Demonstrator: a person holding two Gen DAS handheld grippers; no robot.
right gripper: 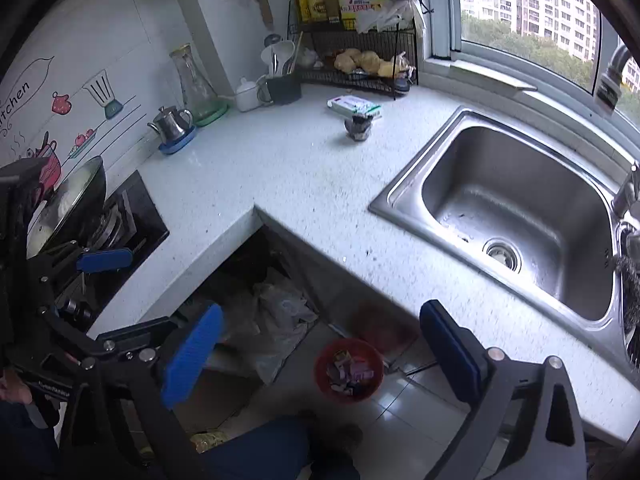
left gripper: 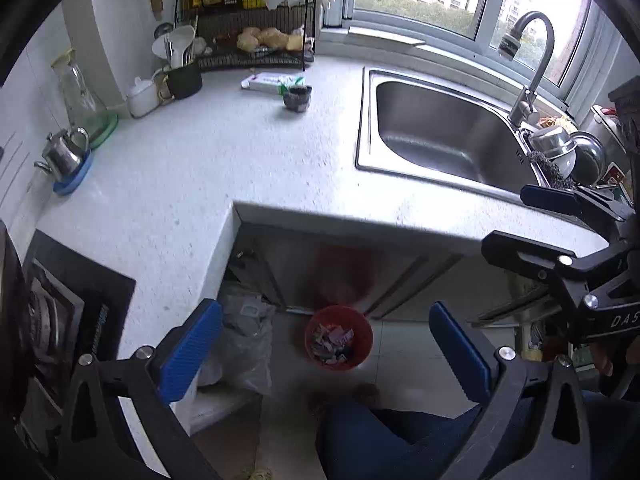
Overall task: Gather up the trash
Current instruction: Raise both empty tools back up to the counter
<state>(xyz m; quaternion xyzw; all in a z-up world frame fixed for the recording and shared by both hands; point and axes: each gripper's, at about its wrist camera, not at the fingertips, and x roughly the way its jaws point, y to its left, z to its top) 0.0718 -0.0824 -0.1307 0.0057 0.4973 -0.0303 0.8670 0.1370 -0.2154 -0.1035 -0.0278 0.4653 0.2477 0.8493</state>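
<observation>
A red bin [left gripper: 338, 338] [right gripper: 349, 370] stands on the tiled floor below the counter edge, with several paper wrappers inside. On the white counter lie a dark crumpled lump [left gripper: 297, 98] [right gripper: 359, 125] and, just behind it, a white and green box [left gripper: 272, 82] [right gripper: 354, 106]. My left gripper [left gripper: 325, 320] hangs high above the bin, open, with nothing between its blue pads [left gripper: 192, 352]. My right gripper [right gripper: 322, 316] is likewise open and empty, up over the counter corner. Each gripper shows at the edge of the other's view: the right one [left gripper: 516, 220], the left one [right gripper: 120, 296].
A steel sink [left gripper: 440, 136] [right gripper: 520, 220] with a faucet [left gripper: 532, 64] fills the right. A stove with a wok [right gripper: 68, 204], a kettle [right gripper: 172, 124], a glass jar [right gripper: 196, 80] and a wire rack [right gripper: 356, 56] line the wall. A grey plastic bag [right gripper: 276, 312] lies under the counter. A person's blue-trousered leg [left gripper: 392, 440] is below.
</observation>
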